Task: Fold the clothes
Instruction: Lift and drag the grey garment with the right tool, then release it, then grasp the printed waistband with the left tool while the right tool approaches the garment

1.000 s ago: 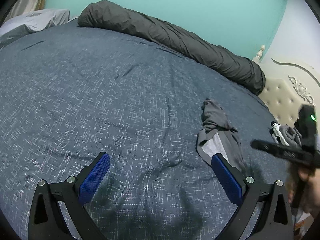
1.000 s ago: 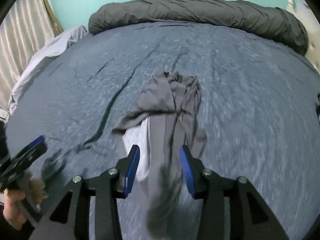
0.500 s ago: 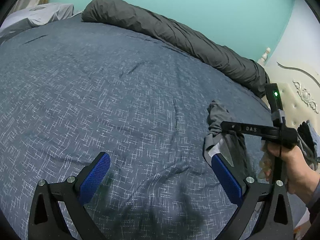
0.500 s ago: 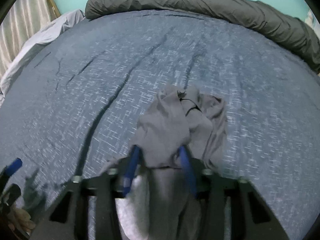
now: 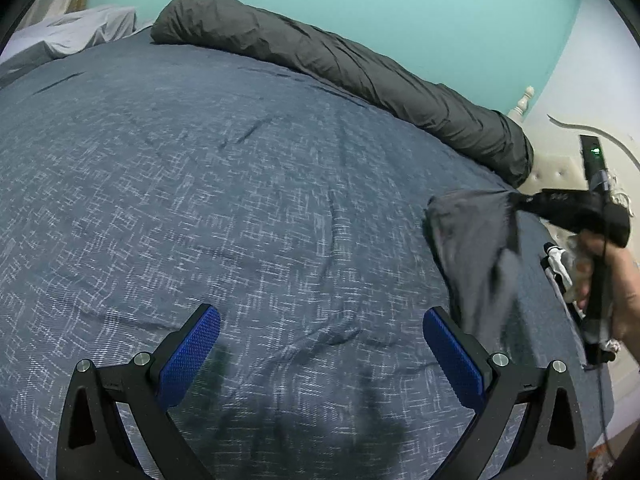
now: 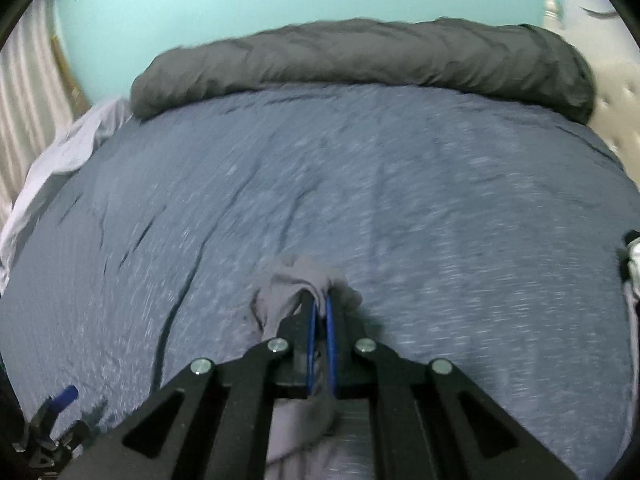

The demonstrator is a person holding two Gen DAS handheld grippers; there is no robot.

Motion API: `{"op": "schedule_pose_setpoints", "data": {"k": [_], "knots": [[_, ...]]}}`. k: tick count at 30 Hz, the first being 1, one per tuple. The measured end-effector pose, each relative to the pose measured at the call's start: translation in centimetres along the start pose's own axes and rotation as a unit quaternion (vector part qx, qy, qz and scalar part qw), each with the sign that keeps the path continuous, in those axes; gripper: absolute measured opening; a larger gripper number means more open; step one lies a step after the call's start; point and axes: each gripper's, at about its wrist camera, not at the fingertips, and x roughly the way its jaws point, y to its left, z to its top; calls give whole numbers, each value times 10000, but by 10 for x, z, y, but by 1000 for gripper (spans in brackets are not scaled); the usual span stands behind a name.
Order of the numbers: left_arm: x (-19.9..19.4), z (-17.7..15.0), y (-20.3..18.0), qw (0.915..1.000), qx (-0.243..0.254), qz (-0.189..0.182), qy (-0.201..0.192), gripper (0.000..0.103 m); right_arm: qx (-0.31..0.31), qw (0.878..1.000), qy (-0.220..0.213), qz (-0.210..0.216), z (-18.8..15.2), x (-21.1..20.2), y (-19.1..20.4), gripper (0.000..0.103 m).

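- The right gripper (image 6: pixel 320 312) has just been closing and now pinches a bunch of the grey garment (image 5: pixel 476 248). Cloth spills over its fingertips and hangs beneath it, lifted clear of the blue bedspread (image 5: pixel 240 200), probably so the piece can fall open for sorting.
- The left gripper (image 5: pixel 320 344) has its jaws spread wide with nothing between them, poised low over the bedspread. The hanging garment is just beyond its right-hand finger, likely within reach for taking a second edge.
- Far ahead of both grippers, a rolled dark duvet (image 6: pixel 360 64) lies along the bed's edge, leaving the middle free for folding.
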Motion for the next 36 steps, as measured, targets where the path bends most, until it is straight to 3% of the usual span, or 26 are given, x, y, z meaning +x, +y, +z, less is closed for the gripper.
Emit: {"op": "schedule_pose_setpoints", "data": {"k": [6,13,15,18,22,30,36], "knots": [[7,-4,-22,9996,191,-165,126,103,389,9983,11,-429,-4,-21,-57,5],[18,-9,-44,9984,421,-271,245,103,842,9935,386,-664,-44,-11,-112,7],[21,-11,-50,9980,464,-297,297,103,994,9919,365,-698,-55,-14,-124,28],[25,-14,-60,9969,573,-378,373,103,1176,9904,277,-672,-70,-24,-136,37],[27,-20,-76,9947,763,-509,473,103,1341,9904,204,-278,-93,-31,-137,37],[33,-31,-96,9904,1031,-633,676,103,1290,9875,741,522,-143,-18,-95,37],[35,-39,-109,9873,1161,-751,786,103,1666,9836,519,450,-165,-29,-92,37]]}}
